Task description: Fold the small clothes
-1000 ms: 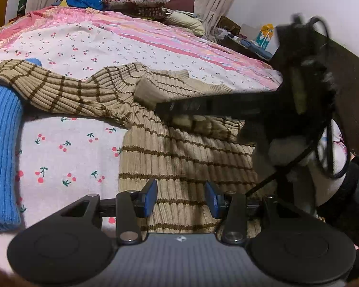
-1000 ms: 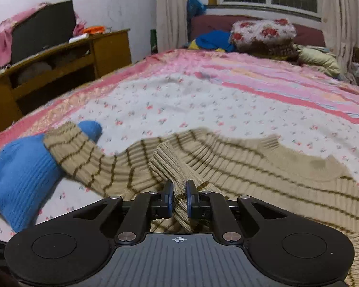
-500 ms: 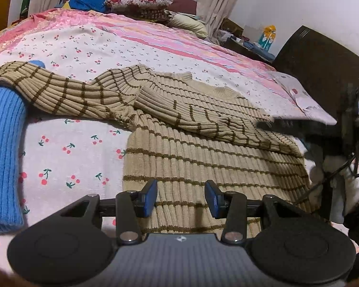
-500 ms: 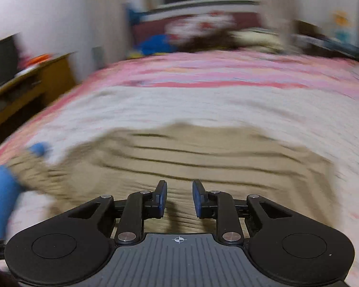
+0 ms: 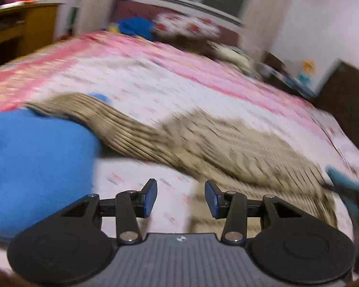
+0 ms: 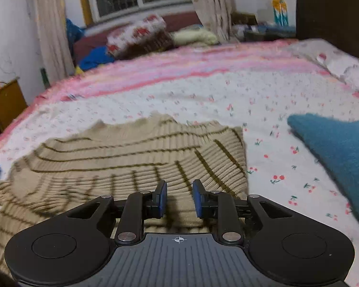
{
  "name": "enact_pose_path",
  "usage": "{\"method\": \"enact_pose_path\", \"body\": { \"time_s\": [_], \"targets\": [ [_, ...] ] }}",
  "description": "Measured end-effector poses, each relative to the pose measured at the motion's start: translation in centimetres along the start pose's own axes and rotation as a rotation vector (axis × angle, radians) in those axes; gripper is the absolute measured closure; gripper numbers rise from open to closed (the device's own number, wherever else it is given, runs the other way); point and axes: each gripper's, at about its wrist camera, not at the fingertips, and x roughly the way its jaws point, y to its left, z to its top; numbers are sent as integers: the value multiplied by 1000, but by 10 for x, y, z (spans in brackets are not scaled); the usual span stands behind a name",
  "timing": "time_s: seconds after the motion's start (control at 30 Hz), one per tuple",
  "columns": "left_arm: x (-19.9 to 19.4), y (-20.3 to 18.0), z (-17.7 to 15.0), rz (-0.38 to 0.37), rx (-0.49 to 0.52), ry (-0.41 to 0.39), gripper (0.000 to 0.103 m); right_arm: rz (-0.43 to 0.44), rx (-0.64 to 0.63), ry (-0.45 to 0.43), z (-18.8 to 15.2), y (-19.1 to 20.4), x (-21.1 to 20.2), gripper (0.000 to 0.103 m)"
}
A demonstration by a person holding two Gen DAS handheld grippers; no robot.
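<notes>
Beige ribbed knit with thin brown stripes — the small sweater [image 6: 136, 157] lies spread on the bed [image 6: 227, 91], near the front edge, over a white sheet printed with little cherries. One sleeve [image 5: 112, 129] runs off to the left and rests against a bright blue garment [image 5: 36, 167] lying near the left side. A teal garment [image 6: 342, 153] sits to the right of the sweater, apart from it.

Right gripper [image 6: 178, 198] hangs just above the sweater's near part; its fingers have just been opening, a narrow gap between them with nothing gripped. Left gripper [image 5: 180, 197] hovers over the sheet at the sweater's left edge, fingers released and standing wider apart, empty — its view is badly blurred.

Far across the bed, a flowered pillow [image 6: 136, 33] lies below the window.
</notes>
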Motion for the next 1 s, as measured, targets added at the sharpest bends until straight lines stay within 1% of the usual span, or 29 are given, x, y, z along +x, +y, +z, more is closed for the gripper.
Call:
{"method": "enact_pose_path", "body": {
  "time_s": [0.1, 0.17, 0.23, 0.3, 0.37, 0.43, 0.6, 0.67, 0.7, 0.77, 0.83, 0.9, 0.93, 1.0],
  "targets": [
    [-5, 27, 23, 80, -95, -52, 54, 65, 40, -35, -11, -3, -21, 78],
    [-5, 37, 37, 142, -105, -75, 53, 95, 65, -35, -15, -4, -26, 77],
    [1, 46, 48, 187, -117, -76, 53, 130, 69, -9, -15, -4, -23, 76],
    [9, 62, 60, 214, -192, -69, 53, 152, 72, 4, -15, -2, -20, 76],
    [18, 76, 67, 222, -277, -64, 53, 183, 82, 23, -16, 0, -18, 76],
    [29, 84, 68, 225, -329, -55, 53, 216, 87, 38, -18, 3, -18, 76],
    [50, 94, 66, 233, -403, -48, 53, 255, 89, 46, -20, 7, -20, 76],
    [50, 97, 64, 240, -440, -62, 53, 263, 96, 48, -20, 7, -20, 76],
    [48, 100, 60, 223, -476, -75, 52, 267, 100, 50, -20, 6, -20, 76],
    [48, 103, 58, 213, -512, -89, 51, 272, 110, 54, -20, 5, -19, 76],
    [54, 105, 61, 222, -527, -95, 51, 281, 122, 58, -21, 5, -19, 76],
    [59, 107, 64, 242, -534, -116, 51, 286, 125, 64, -23, 5, -18, 76],
    [61, 108, 65, 250, -542, -127, 52, 286, 125, 67, -23, 5, -18, 76],
    [64, 109, 65, 251, -554, -137, 63, 287, 130, 65, -23, 5, -19, 76]
  ]
}}
